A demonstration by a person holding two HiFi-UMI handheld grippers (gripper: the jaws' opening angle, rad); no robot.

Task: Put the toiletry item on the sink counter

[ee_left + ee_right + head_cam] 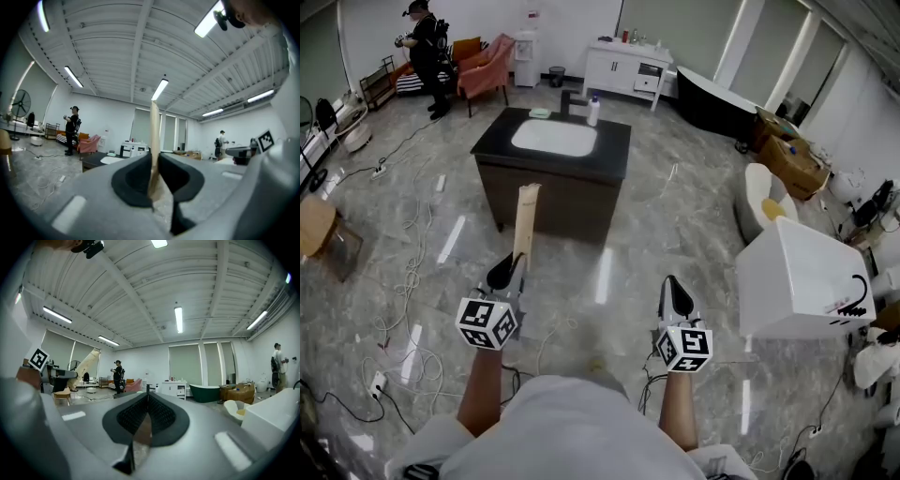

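Bright, even indoor light; wide-angle views.
Ceiling strip lights (pixel 178 318) wash the room evenly and throw long white glare streaks on the glossy floor (pixel 450 239); shadows are faint. Both gripper views bend strongly, blacken at the corners, and blur in the nearest foreground.

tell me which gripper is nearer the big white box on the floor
Right. The right gripper sits just left of the white box; the left gripper, shut on the flat beige item, is farther left, beyond the right one.

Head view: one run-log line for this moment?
left gripper: shut on flat tan item | right gripper: shut, empty | sink counter: ahead, item not on it
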